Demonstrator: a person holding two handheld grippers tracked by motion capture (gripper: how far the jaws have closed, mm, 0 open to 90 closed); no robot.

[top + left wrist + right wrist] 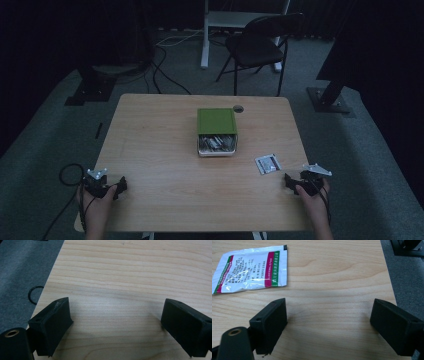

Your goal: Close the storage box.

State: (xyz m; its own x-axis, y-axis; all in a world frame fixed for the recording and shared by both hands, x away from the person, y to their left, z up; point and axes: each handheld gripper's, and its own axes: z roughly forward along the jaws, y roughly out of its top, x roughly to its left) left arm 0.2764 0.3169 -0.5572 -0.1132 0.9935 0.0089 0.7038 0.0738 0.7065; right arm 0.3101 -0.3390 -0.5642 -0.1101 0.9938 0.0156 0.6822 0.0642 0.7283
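Observation:
A green-lidded metal box [216, 131] sits in the middle of the wooden table [160, 150], its lid slid back so several packets show at its near end. One white packet [268, 163] with red and green stripes lies on the table to the box's right; in the right gripper view the packet [252, 268] is up and left of the jaws. My left gripper [121, 184] rests near the table's front left corner, open and empty [116, 320]. Near the front right edge, my right gripper [288, 181] is open with bare wood between its jaws [328, 320].
A dark folding chair [260, 45] and a white stand's legs [205, 35] are beyond the table's far edge. Cables [165, 75] run across the grey carpet. A round grommet hole [238, 108] is in the tabletop behind the box. Black stand bases [330, 100] flank the table.

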